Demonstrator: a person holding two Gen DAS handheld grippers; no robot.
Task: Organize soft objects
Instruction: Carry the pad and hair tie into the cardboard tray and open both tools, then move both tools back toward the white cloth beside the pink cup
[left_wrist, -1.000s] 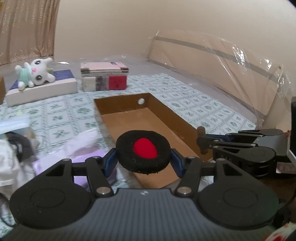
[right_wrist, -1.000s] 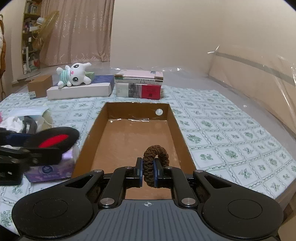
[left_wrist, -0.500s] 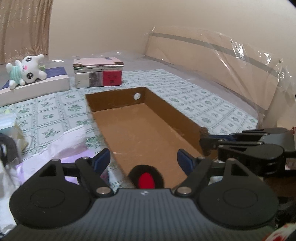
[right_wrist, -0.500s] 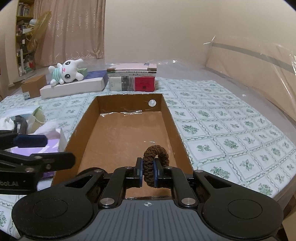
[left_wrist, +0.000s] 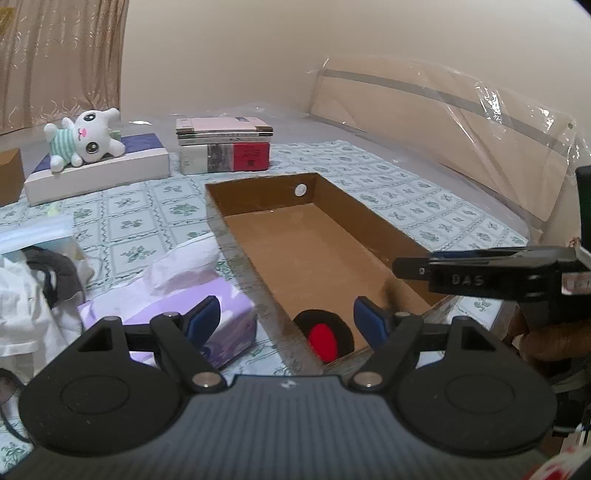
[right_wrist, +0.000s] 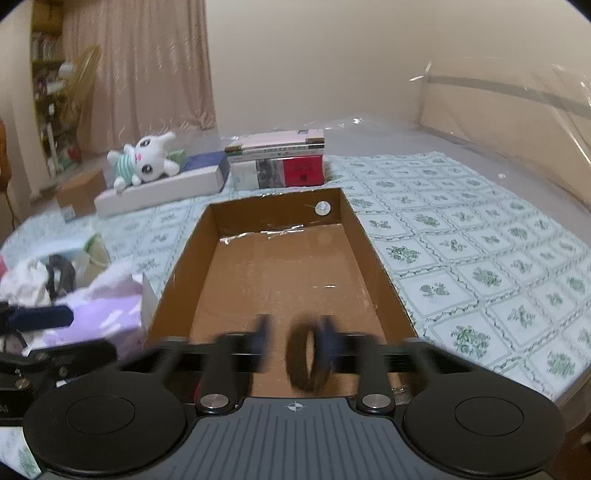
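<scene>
A black round pad with a red centre (left_wrist: 325, 338) lies in the near corner of the open cardboard box (left_wrist: 373, 225). My left gripper (left_wrist: 286, 319) is open and empty just above it. In the right wrist view my right gripper (right_wrist: 295, 341) is blurred, its fingers spread apart over the near end of the box (right_wrist: 184, 258). The brown hair scrunchie (right_wrist: 304, 356) hangs loose by the right finger, blurred. The right gripper also shows side-on in the left wrist view (left_wrist: 480, 277).
A purple tissue pack (left_wrist: 177, 314) lies left of the box, with white cloth and a dark strap (left_wrist: 40, 280) beyond it. A white plush toy (left_wrist: 86, 138) rests on a flat box, next to stacked books (left_wrist: 225, 146). A plastic-wrapped headboard (left_wrist: 461, 147) stands right.
My left gripper opened and dropped the black pad into the box's near corner, then drew back. My right gripper has just opened, freeing the scrunchie.
</scene>
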